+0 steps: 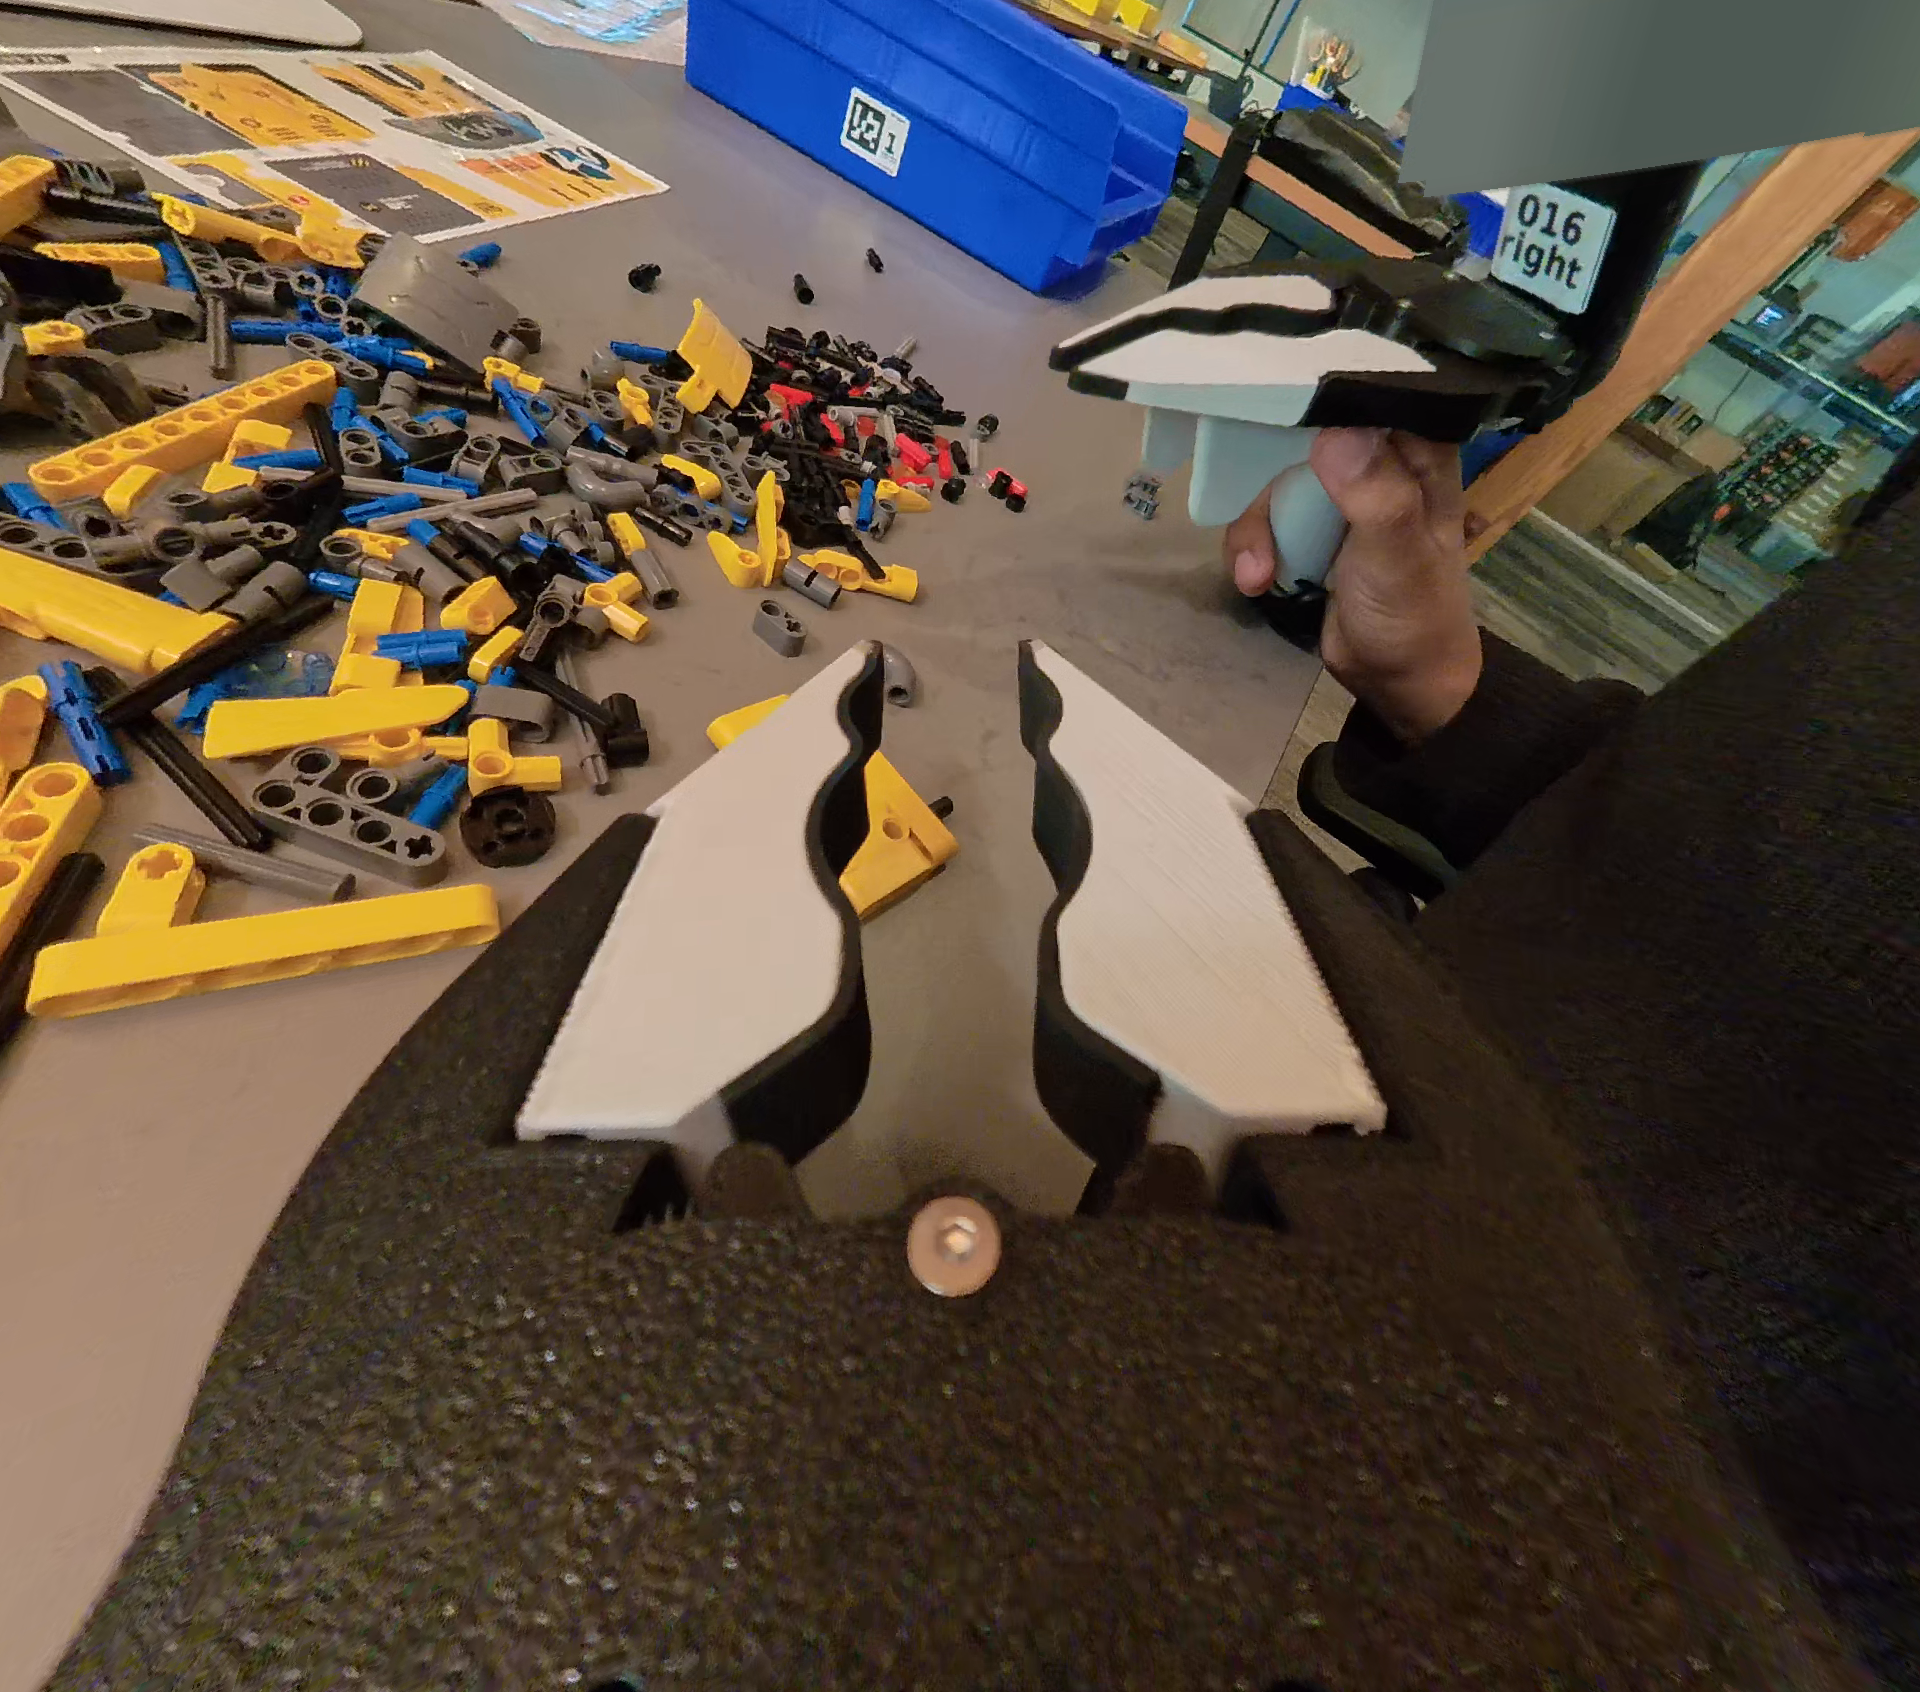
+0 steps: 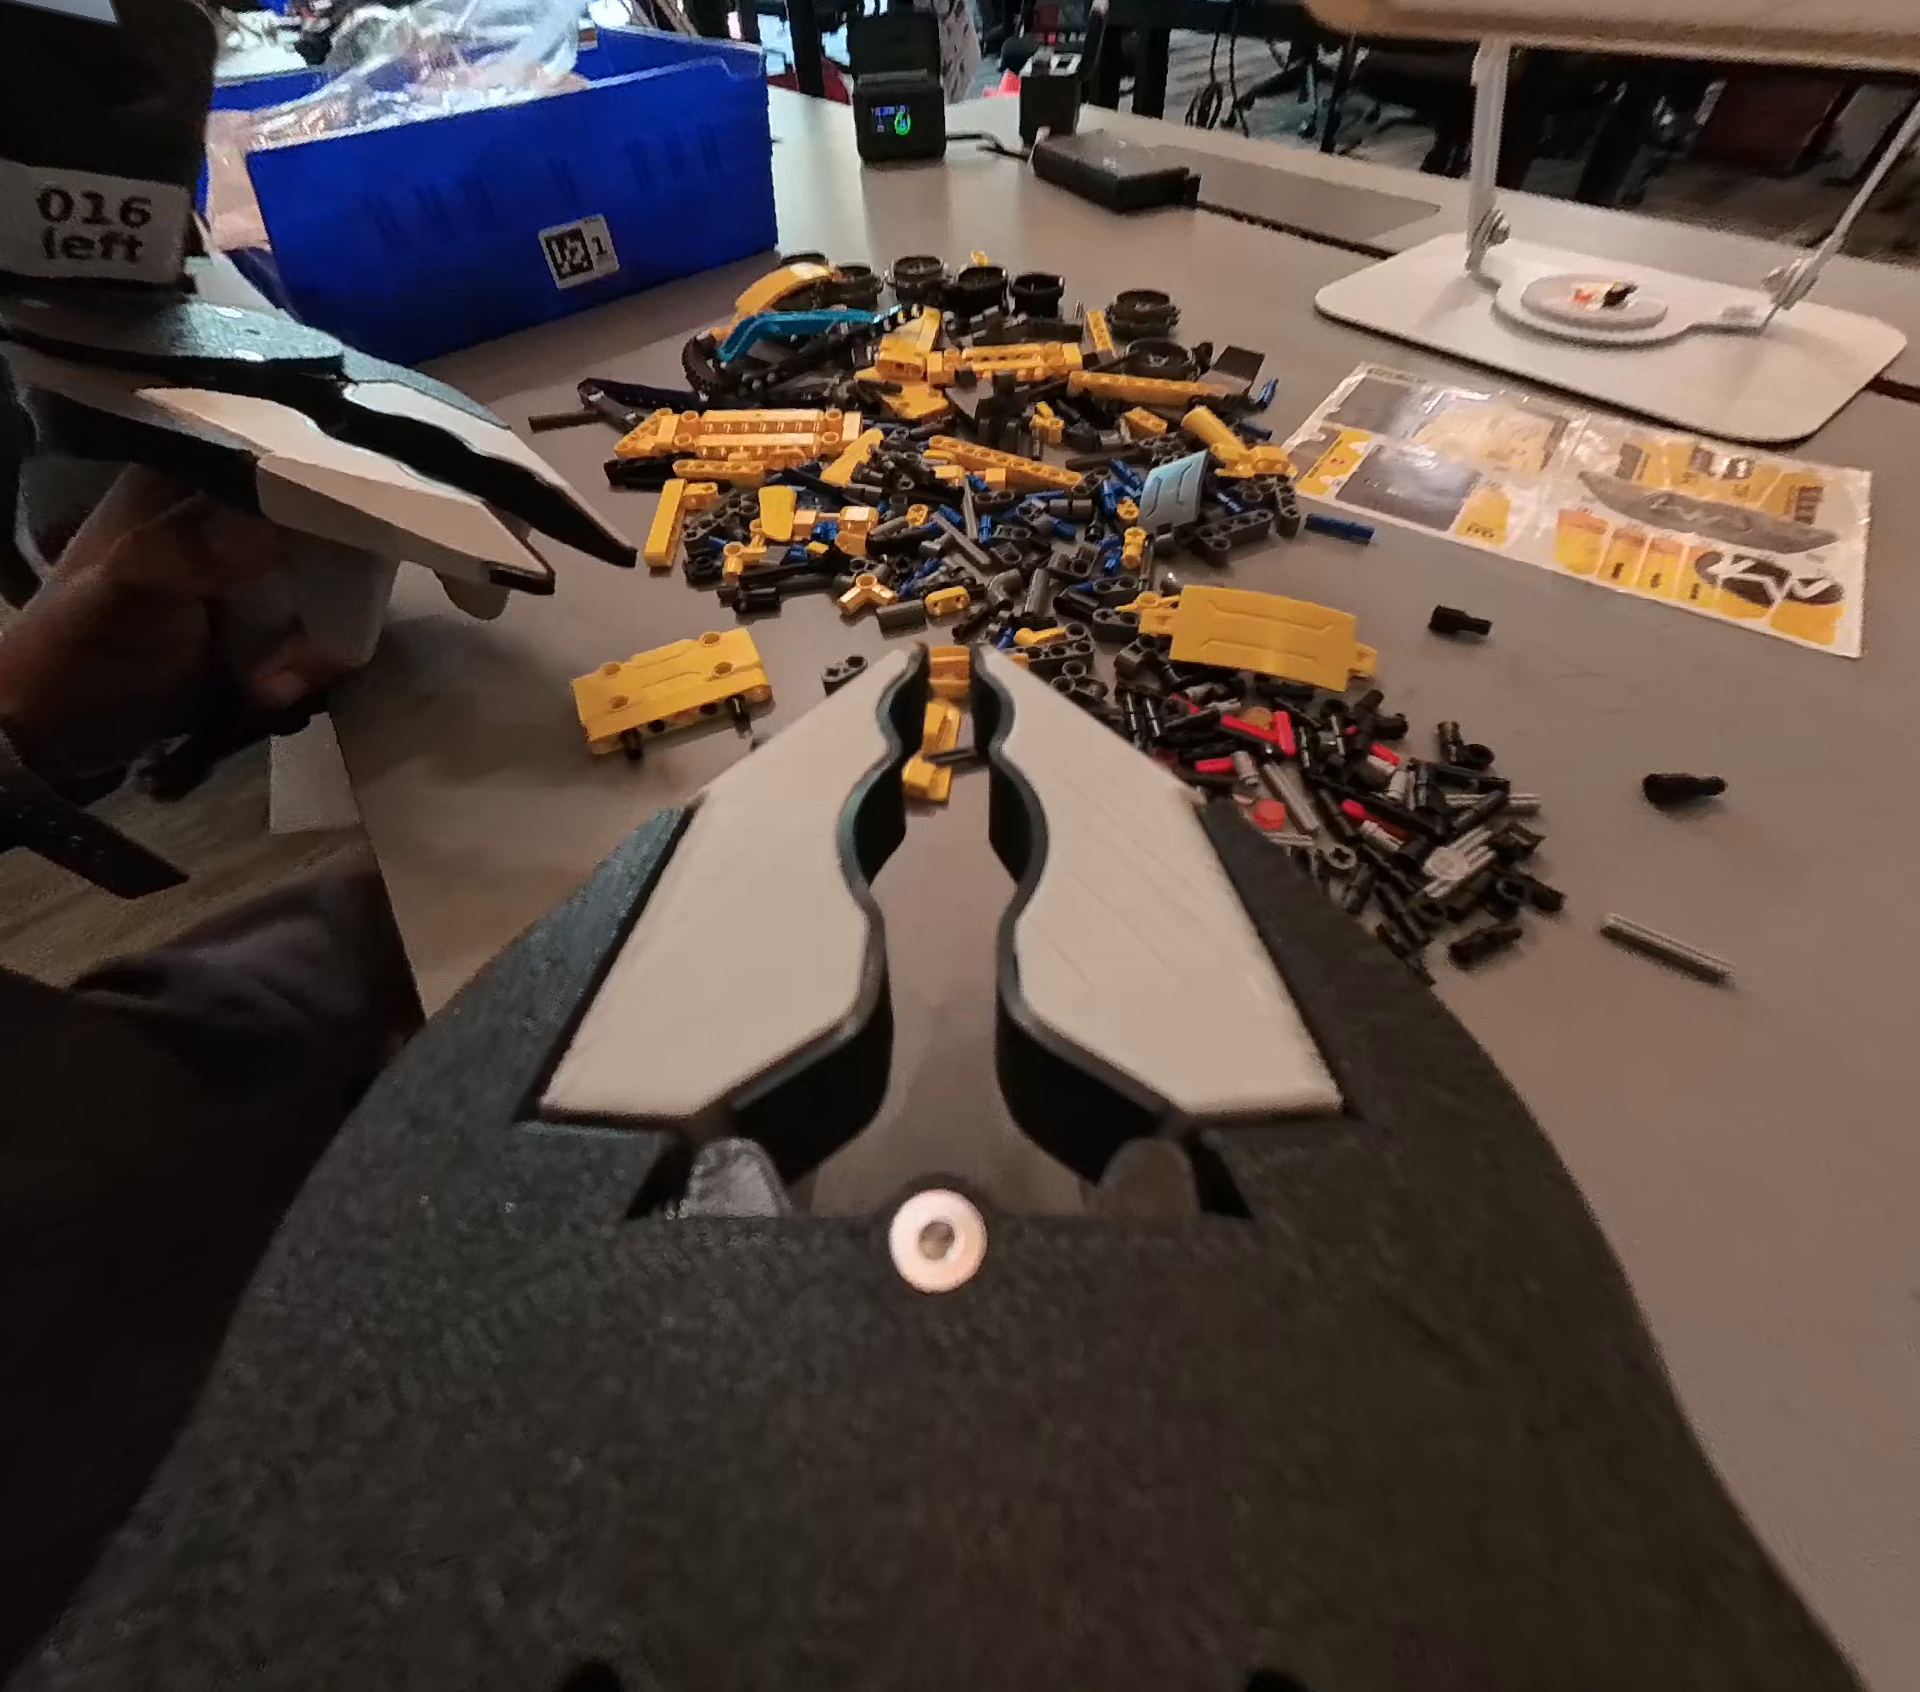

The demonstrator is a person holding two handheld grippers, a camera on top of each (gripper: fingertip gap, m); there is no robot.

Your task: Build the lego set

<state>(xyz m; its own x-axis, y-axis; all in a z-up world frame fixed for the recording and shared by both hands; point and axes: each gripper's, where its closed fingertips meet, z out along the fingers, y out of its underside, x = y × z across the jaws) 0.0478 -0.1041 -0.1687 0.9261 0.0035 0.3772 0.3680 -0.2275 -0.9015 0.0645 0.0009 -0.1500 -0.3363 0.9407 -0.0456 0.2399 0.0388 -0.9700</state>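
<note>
Left gripper [image 1: 951,666] is held spread and empty above the table [image 1: 1091,582], beside a yellow panel [image 1: 894,842]. Right gripper [image 2: 951,666] is nearly pressed together, nothing pinched, aimed at the loose brick pile [image 2: 987,499] spread flat for picking.

**Hidden, cropped & unclear regions**

Yellow panel [image 1: 899,842] partly hidden behind the left finger [image 1: 727,915]. Brick pile [image 1: 312,551] cropped at left edge. Yellow piece [image 2: 940,738] seen only thru narrow finger gap; contact w/ pads unclear. Stand [image 2: 1621,333] top cropped. Background desks blurred.
</note>
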